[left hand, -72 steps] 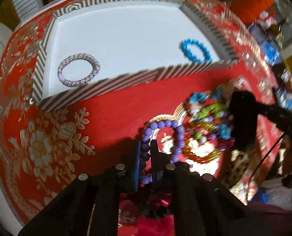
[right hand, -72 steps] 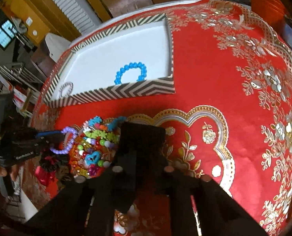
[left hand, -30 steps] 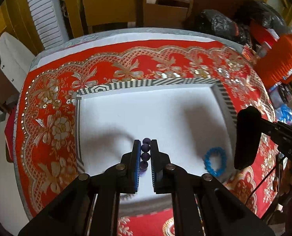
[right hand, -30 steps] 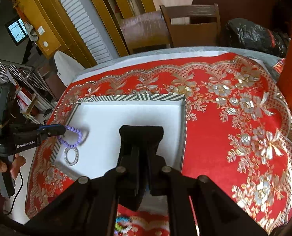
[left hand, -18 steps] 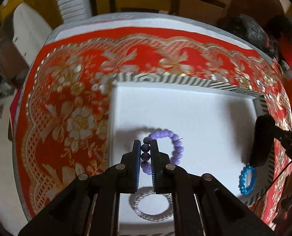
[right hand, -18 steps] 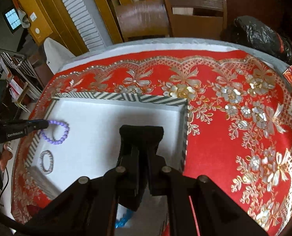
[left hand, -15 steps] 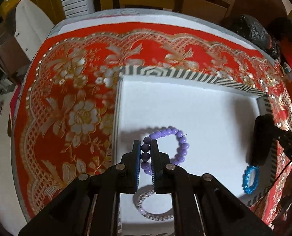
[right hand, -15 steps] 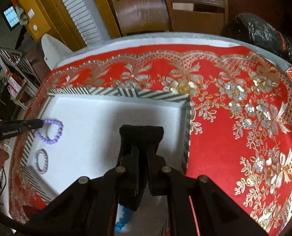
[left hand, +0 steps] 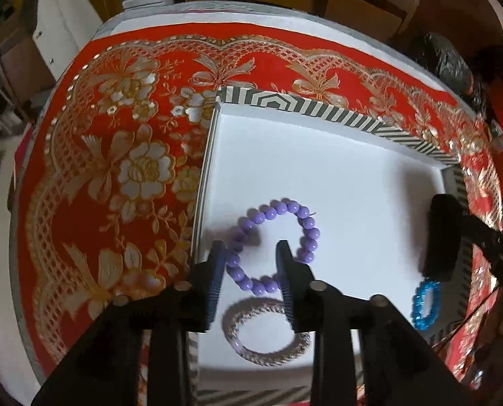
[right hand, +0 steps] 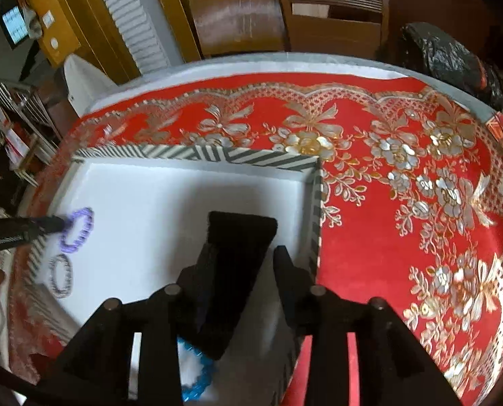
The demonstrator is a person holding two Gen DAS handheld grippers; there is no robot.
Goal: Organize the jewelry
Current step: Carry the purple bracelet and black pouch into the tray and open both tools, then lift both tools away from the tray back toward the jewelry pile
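Note:
My left gripper [left hand: 251,253] is open over the white tray [left hand: 319,108] with a striped rim. A purple bead bracelet [left hand: 305,223] lies on the tray floor between and just past the open fingers. A silver-lilac woven bracelet [left hand: 268,355] lies nearer, and a blue bead bracelet [left hand: 425,304] lies at the tray's right edge. My right gripper [right hand: 241,247] is open over the tray's right part, with a black pad-like piece between its fingers. In the right wrist view the purple bracelet [right hand: 78,225], the woven bracelet [right hand: 62,275] and the blue bracelet [right hand: 197,382] show too.
The tray sits on a round table with a red and gold floral cloth [right hand: 403,169]. Wooden chairs [right hand: 319,17] stand beyond the far edge. A black bag [right hand: 447,54] lies at the back right.
My left gripper has opened and let go of the purple bracelet, which now lies on the tray floor. My right gripper has opened as well.

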